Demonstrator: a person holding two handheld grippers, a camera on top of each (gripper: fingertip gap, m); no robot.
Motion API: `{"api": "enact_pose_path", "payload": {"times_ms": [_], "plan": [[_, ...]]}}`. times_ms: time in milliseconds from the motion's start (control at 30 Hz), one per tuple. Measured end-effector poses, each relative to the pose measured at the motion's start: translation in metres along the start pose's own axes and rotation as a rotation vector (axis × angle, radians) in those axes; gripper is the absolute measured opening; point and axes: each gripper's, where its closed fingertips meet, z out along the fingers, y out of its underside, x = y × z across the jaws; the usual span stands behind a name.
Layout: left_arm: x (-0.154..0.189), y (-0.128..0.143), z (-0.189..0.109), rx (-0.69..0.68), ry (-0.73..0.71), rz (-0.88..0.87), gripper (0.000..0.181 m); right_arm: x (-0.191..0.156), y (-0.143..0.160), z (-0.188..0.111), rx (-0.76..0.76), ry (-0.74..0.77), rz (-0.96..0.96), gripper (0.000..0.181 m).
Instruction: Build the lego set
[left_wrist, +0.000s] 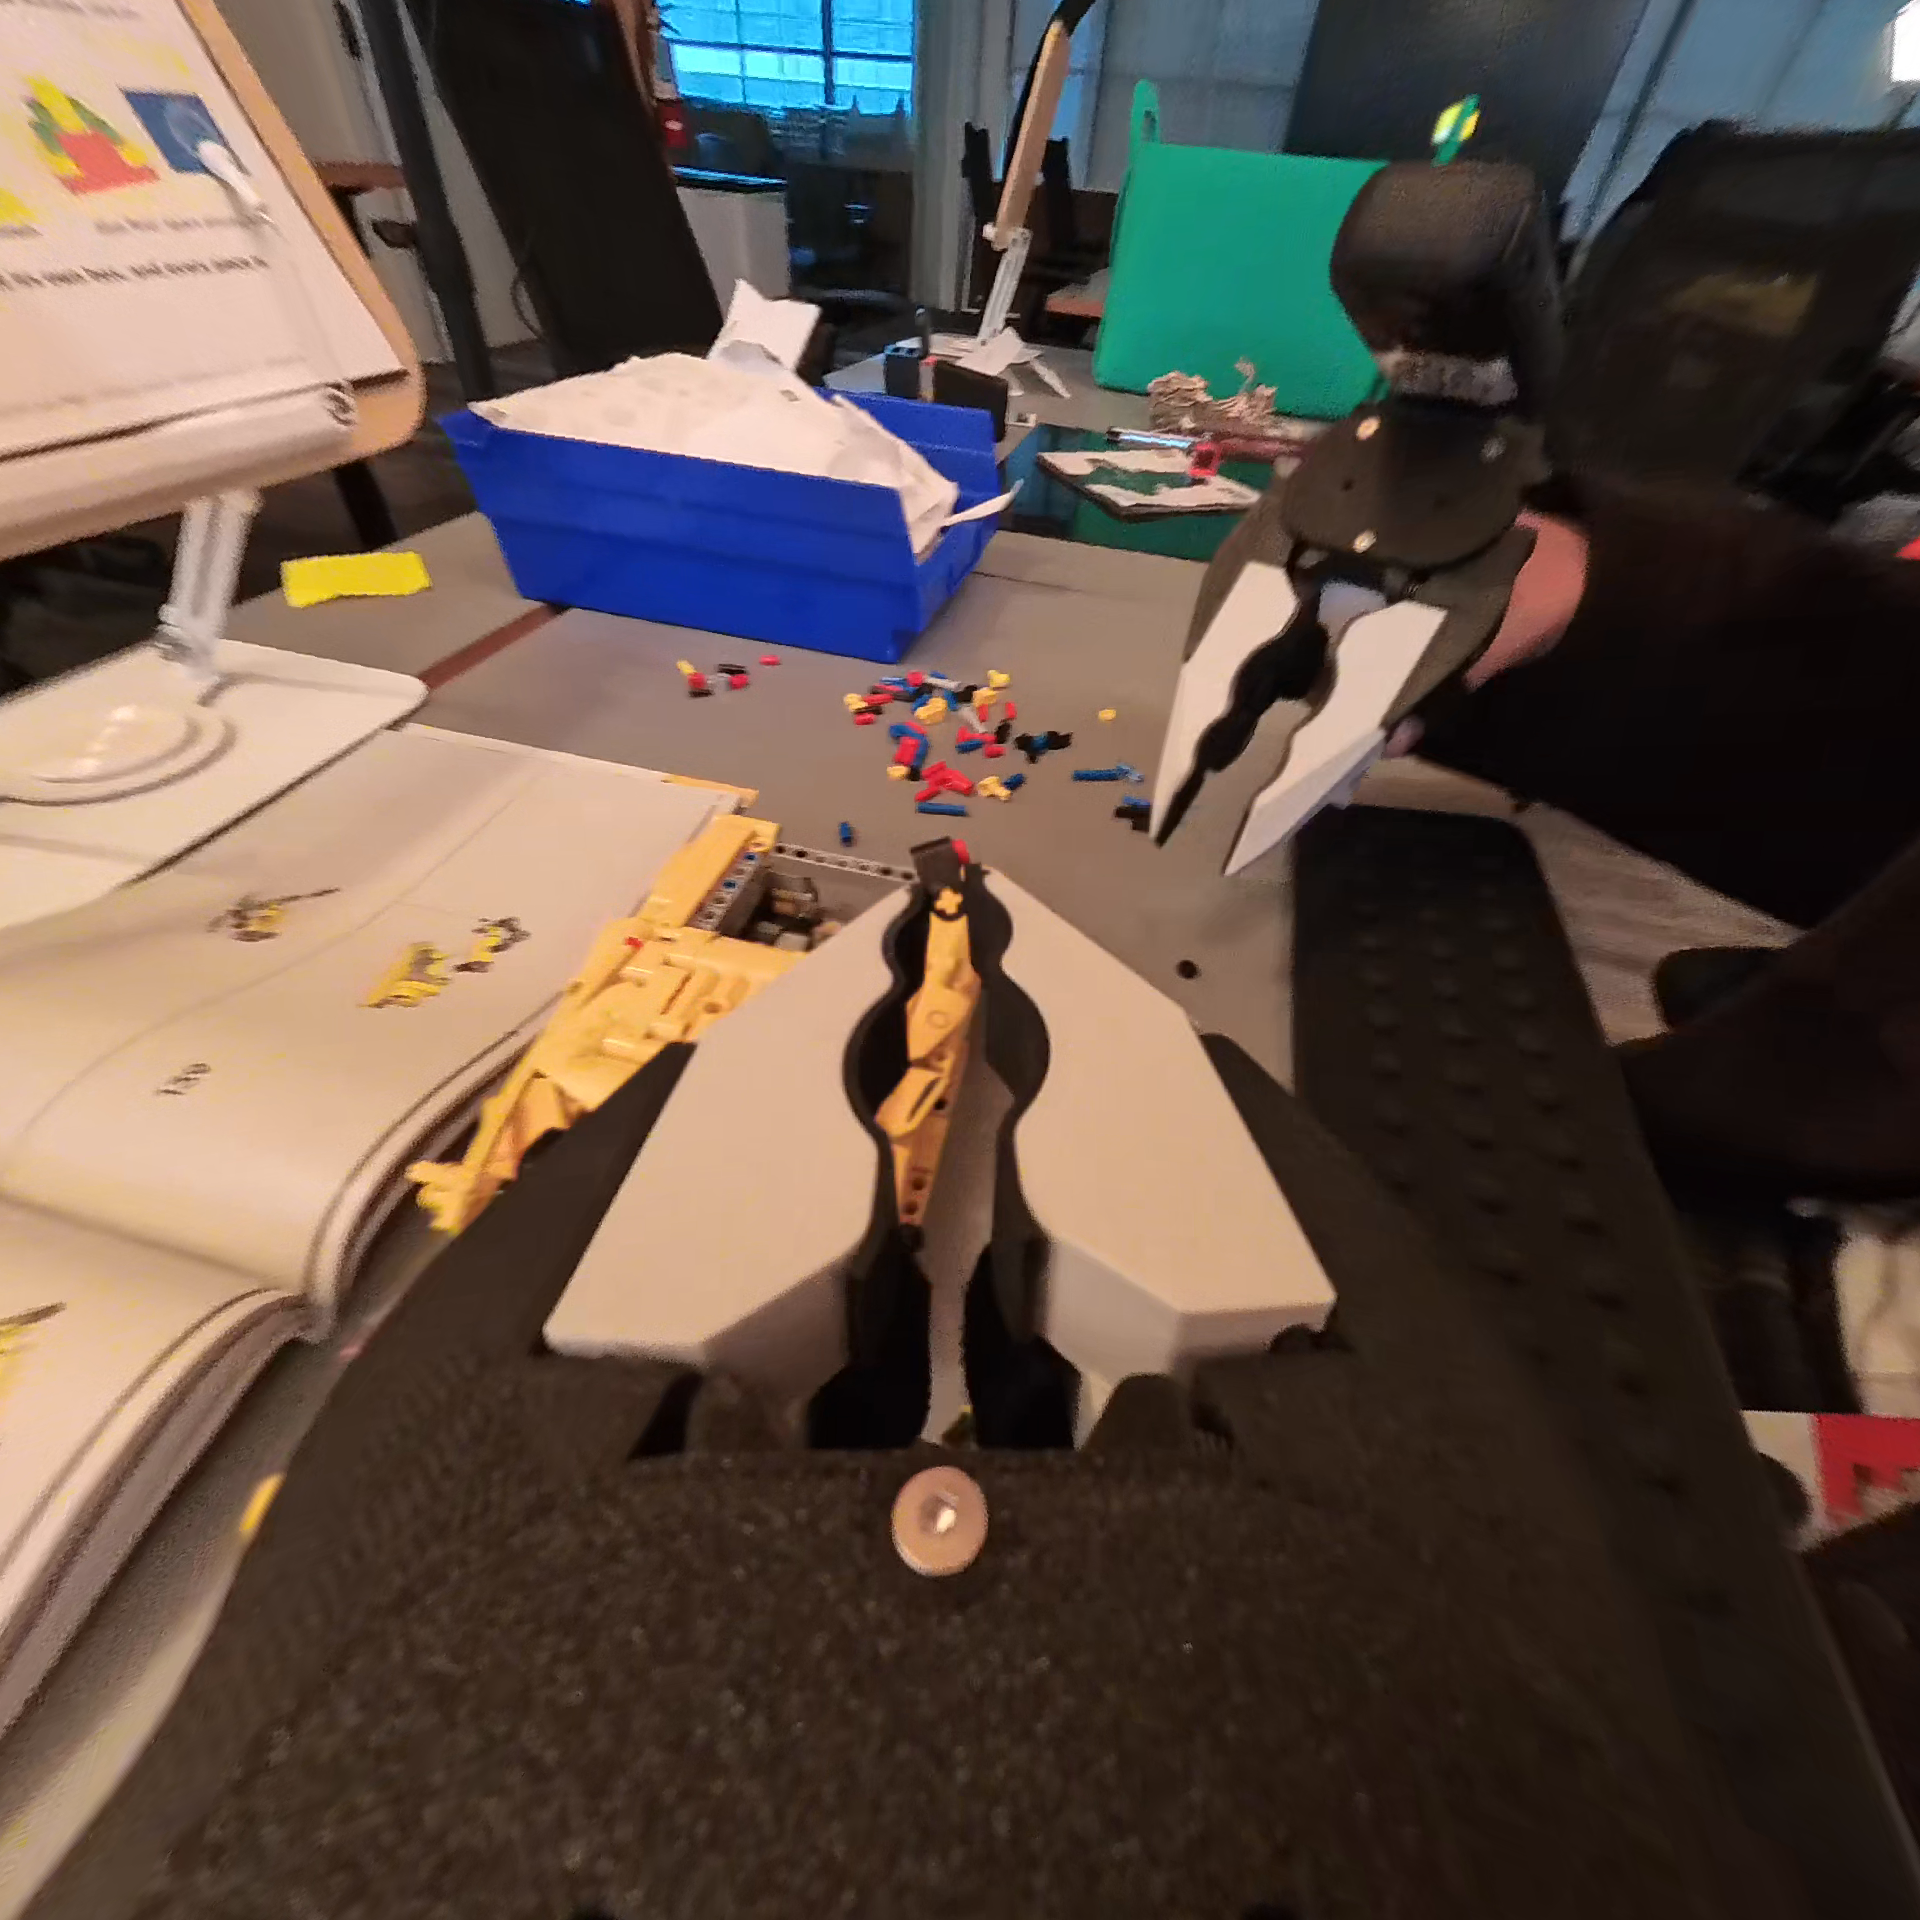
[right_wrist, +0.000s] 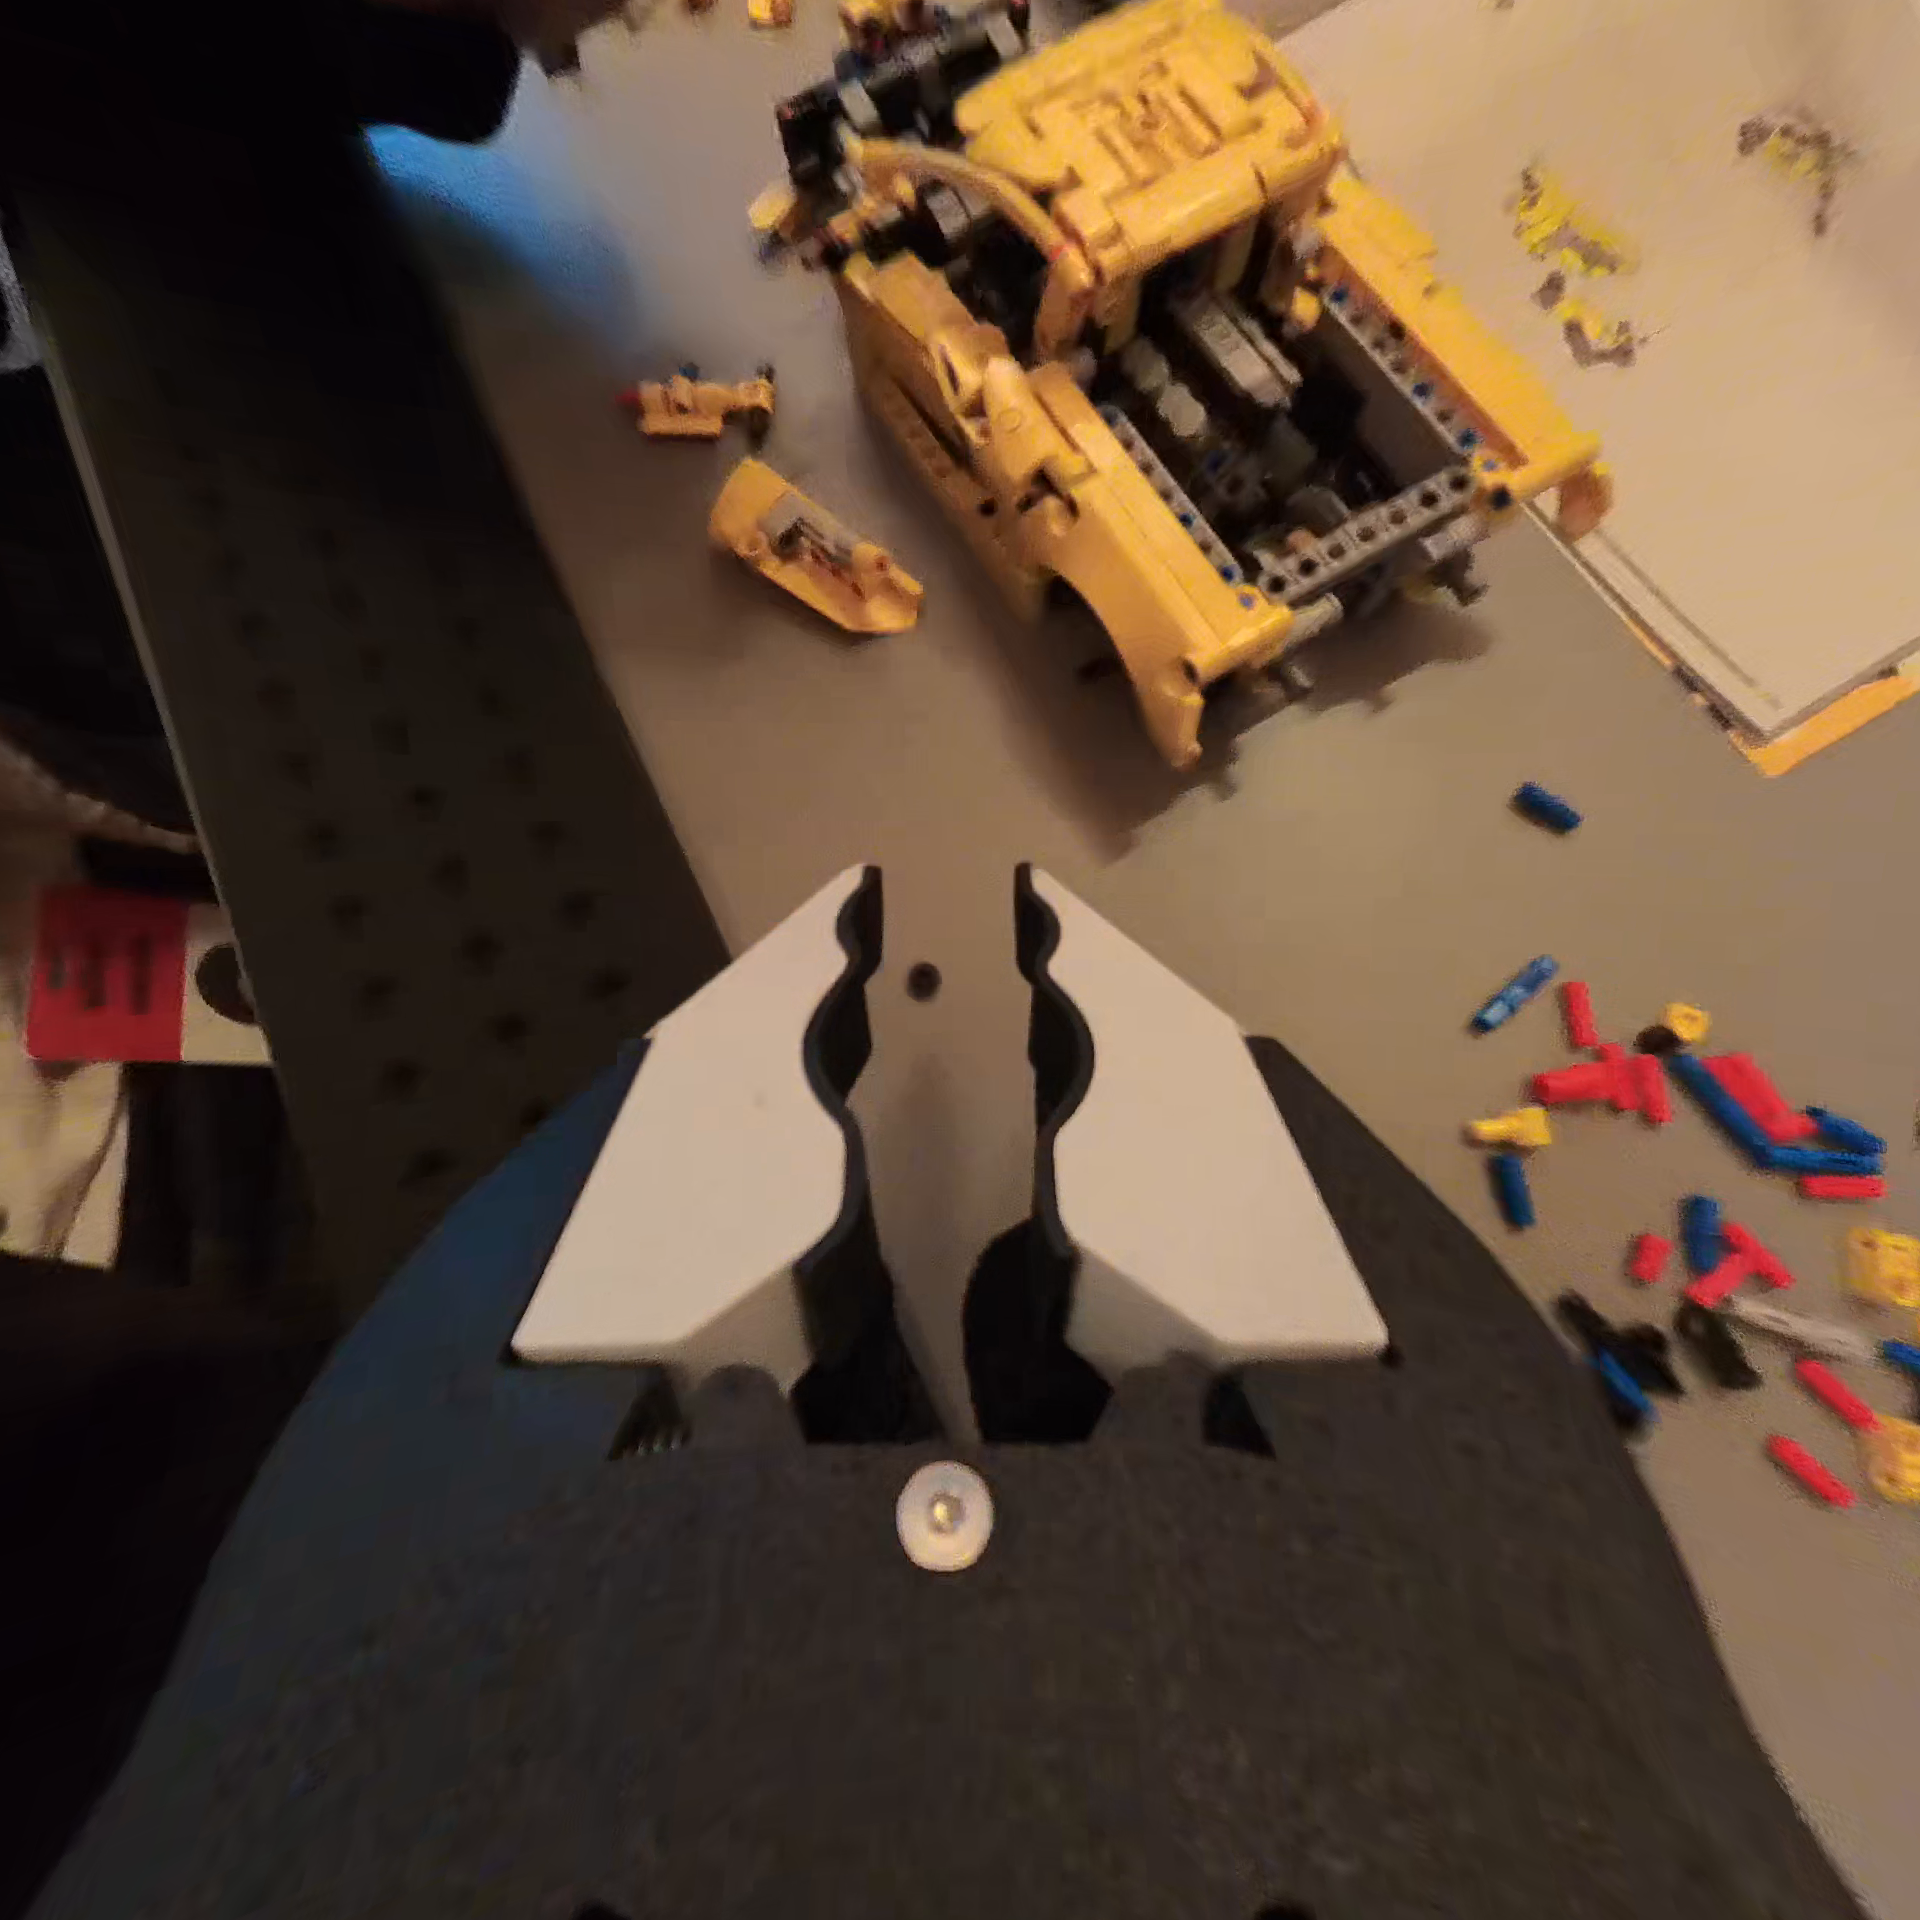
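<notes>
My left gripper (left_wrist: 951, 883) is shut on a long yellow lego sub-assembly (left_wrist: 935, 1039) that runs along the gap between its fingers. Just beyond it to the left is the part-built yellow lego vehicle (left_wrist: 665, 987), also in the right wrist view (right_wrist: 1143, 364). My right gripper (right_wrist: 945, 883) is open and empty above the grey table, short of the vehicle. It also shows in the left wrist view (left_wrist: 1200, 847), held by a hand at the right. Two small yellow sub-assemblies (right_wrist: 810, 551) (right_wrist: 696, 400) lie left of the vehicle.
Loose red, blue, yellow and black pieces (left_wrist: 956, 738) (right_wrist: 1714, 1143) are scattered on the table. An open instruction book (left_wrist: 312, 987) (right_wrist: 1662, 312) lies beside the vehicle. A blue bin (left_wrist: 727, 520) with paper stands behind, a page stand (left_wrist: 156, 260) at far left. A black perforated mat (left_wrist: 1455, 1039) (right_wrist: 364, 727) lies alongside. Tip to tip, the grippers are about 15 cm apart.
</notes>
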Motion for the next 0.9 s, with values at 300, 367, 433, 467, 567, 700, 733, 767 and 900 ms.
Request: {"api": "enact_pose_path", "payload": {"times_ms": [300, 367, 433, 467, 567, 700, 733, 767, 900], "plan": [[0.009, 0.012, 0.008, -0.052, 0.043, -0.005, 0.007, -0.008, 0.041, 0.017, -0.168, 0.1, -0.075, 0.013], [0.012, 0.015, 0.009, -0.066, 0.048, 0.009, 0.007, -0.006, 0.047, 0.021, -0.19, 0.106, -0.072, 0.013], [0.014, 0.016, 0.01, -0.072, 0.046, 0.034, 0.007, -0.006, 0.05, 0.026, -0.209, 0.096, -0.063, 0.014], [0.015, 0.016, 0.01, -0.076, 0.045, 0.043, 0.007, -0.005, 0.05, 0.026, -0.212, 0.092, -0.058, 0.014], [0.013, 0.016, 0.01, -0.075, 0.039, 0.047, 0.007, -0.004, 0.048, 0.027, -0.201, 0.074, -0.043, 0.015], [0.013, 0.017, 0.01, -0.08, 0.049, 0.029, 0.007, -0.004, 0.047, 0.029, -0.198, 0.068, -0.044, 0.012], [0.014, 0.018, 0.01, -0.082, 0.051, 0.029, 0.007, -0.001, 0.047, 0.029, -0.198, 0.082, -0.051, 0.006], [0.014, 0.018, 0.011, -0.083, 0.052, 0.031, 0.007, -0.001, 0.047, 0.029, -0.193, 0.08, -0.056, 0.006], [0.016, 0.014, 0.01, -0.067, 0.054, 0.033, 0.007, -0.009, 0.012, 0.025, 0.018, 0.005, 0.017, 0.005]]}}
